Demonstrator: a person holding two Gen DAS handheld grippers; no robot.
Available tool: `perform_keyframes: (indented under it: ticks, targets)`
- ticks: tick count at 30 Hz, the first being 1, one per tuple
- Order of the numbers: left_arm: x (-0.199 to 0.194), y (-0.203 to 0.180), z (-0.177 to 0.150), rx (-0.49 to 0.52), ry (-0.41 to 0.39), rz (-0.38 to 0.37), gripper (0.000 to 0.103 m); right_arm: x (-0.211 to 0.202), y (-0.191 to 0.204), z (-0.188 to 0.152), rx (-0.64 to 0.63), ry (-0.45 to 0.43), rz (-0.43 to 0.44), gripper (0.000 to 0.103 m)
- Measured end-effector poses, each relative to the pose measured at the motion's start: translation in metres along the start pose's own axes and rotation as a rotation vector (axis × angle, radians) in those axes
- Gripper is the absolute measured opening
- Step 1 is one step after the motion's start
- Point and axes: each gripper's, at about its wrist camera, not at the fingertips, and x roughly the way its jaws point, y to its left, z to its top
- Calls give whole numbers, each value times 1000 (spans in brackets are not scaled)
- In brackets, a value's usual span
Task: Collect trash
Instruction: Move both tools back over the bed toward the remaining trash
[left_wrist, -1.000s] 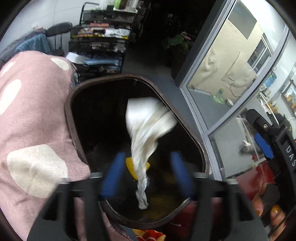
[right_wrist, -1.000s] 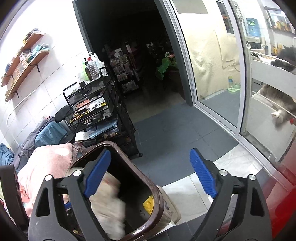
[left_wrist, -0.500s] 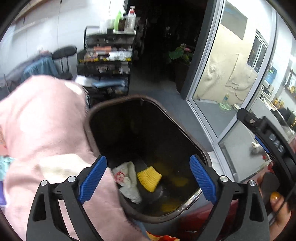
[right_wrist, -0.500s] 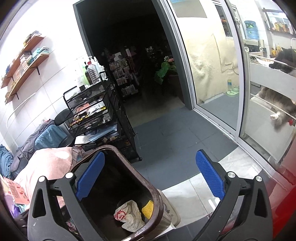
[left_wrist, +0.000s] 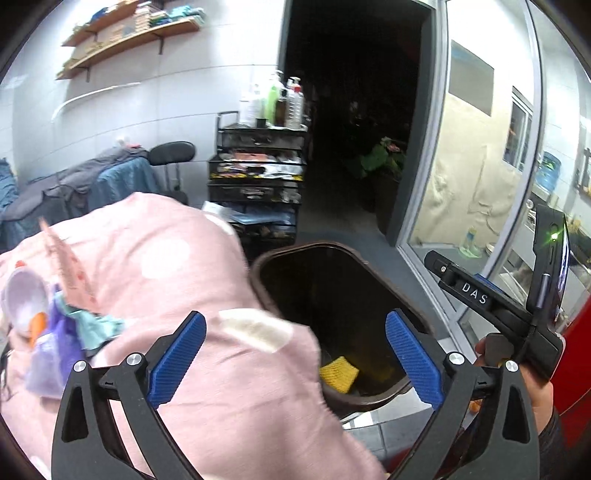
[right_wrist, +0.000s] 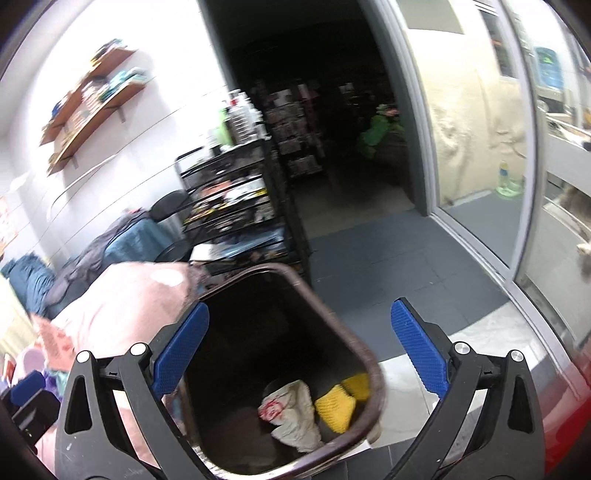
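Nearest to us, our left gripper (left_wrist: 295, 363) stands with its blue pads (left_wrist: 176, 360) spread wide and nothing between them, hanging over the pink spotted blanket (left_wrist: 207, 280) and the near rim of the brown trash bin (left_wrist: 269, 291). Our right gripper (right_wrist: 301, 354) is likewise spread wide and empty, poised above the same bin (right_wrist: 371, 398). Down on the bin's bottom lies the crumpled white wrapper (right_wrist: 291, 410) with red print, just beside a yellow sponge-like piece (right_wrist: 336, 406) toward the bin's right wall. At the blanket's left edge we see a purple and teal bundle (left_wrist: 62, 332) of cloth. Beyond the bin stands a black wire cart (left_wrist: 258, 177) with bottles (left_wrist: 273, 99) on top, next to a dark doorway (left_wrist: 354, 110). Farther left, wooden wall shelves (left_wrist: 125, 33) hang high above a chair (left_wrist: 170, 155) draped with clothes.
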Motion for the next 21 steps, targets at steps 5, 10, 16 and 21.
perform_keyframes:
  ticks: [5,10,16,21]
  targets:
    - [-17,25,-10,-25,-20,77,97,-4,33,-8,-66,16,77,97]
    - [-37,55,-21,-68,-38,150,97,-4,68,-15,-126,51,169,97]
    - [-62,93,-34,-121,-53,254,97,-9,118,-28,-225,104,311,97]
    - [-84,128,-52,-184,-49,332,97,-15,161,-43,-305,154,433,97]
